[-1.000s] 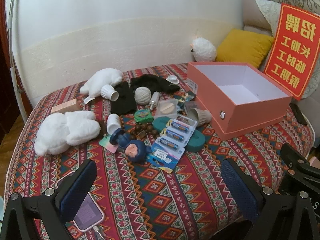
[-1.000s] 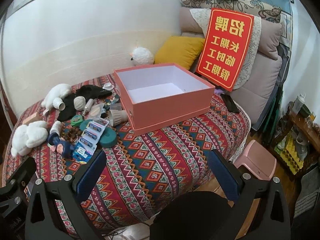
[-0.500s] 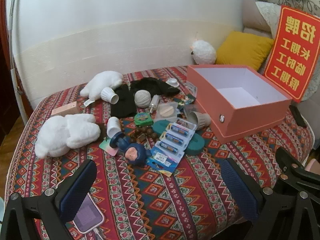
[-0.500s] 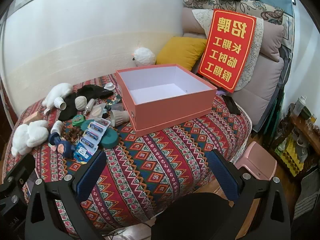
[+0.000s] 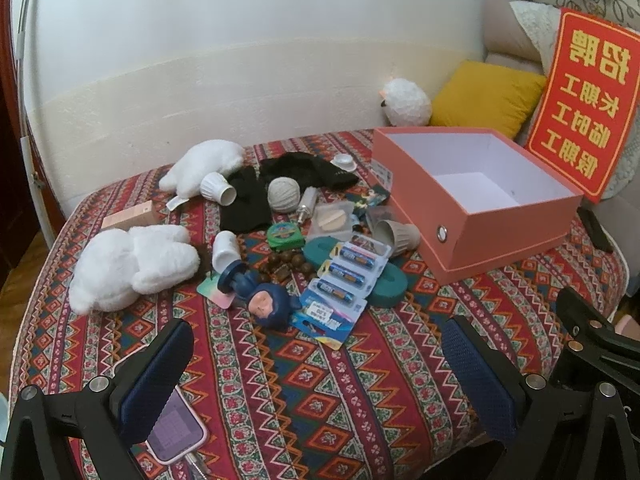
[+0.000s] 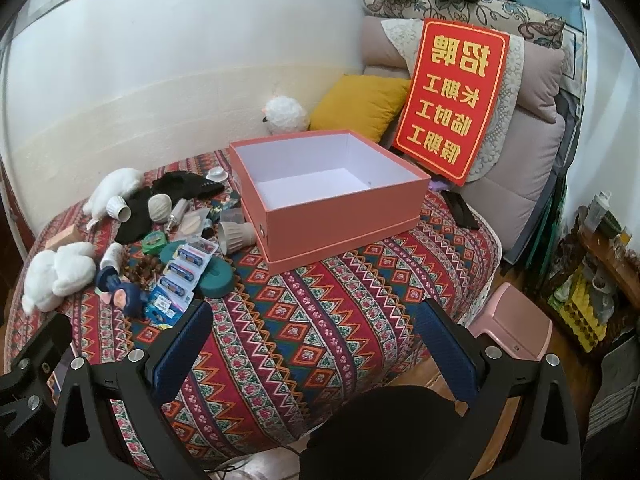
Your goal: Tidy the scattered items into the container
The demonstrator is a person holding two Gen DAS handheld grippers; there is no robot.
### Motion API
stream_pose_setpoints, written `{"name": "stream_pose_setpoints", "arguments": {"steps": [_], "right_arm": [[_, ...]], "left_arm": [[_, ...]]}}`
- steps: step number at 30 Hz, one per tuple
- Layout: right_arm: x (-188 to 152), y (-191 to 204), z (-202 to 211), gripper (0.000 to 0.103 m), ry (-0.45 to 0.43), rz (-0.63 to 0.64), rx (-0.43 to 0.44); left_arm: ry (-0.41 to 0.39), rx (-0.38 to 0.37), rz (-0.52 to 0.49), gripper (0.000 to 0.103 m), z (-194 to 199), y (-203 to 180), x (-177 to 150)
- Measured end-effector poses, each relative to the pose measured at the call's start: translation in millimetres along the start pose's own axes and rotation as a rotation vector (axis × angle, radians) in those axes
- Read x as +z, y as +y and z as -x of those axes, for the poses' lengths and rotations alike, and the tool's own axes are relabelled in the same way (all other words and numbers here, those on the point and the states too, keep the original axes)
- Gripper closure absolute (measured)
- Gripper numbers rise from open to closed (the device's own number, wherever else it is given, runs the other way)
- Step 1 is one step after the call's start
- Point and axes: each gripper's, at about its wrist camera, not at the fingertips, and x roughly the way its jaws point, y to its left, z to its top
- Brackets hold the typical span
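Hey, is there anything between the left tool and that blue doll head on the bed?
Nothing visible. Only bare patterned bedspread lies between the open left tool and the doll. The phone lies off to the left, under one finger.

Both the left gripper and the right gripper are showing black angular frames studded with silver screws, each finger wearing a dark blue textured pad.
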Motion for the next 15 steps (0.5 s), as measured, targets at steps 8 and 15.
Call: {"name": "stream_pose_setpoints", "arguments": {"steps": [8, 15], "right_arm": [[6.8, 14.2, -16.3, 0.000, 0.017, 0.022, 0.023], [18.8, 66.3, -67.2, 0.000, 0.078, 0.109, 0.104]], "left_arm": [[0.028, 0.022, 0.025, 0.001, -15.1, 14.5, -2.8], [0.104, 0.124, 0.103, 0.001, -63.7, 61.6, -4.7]]}}
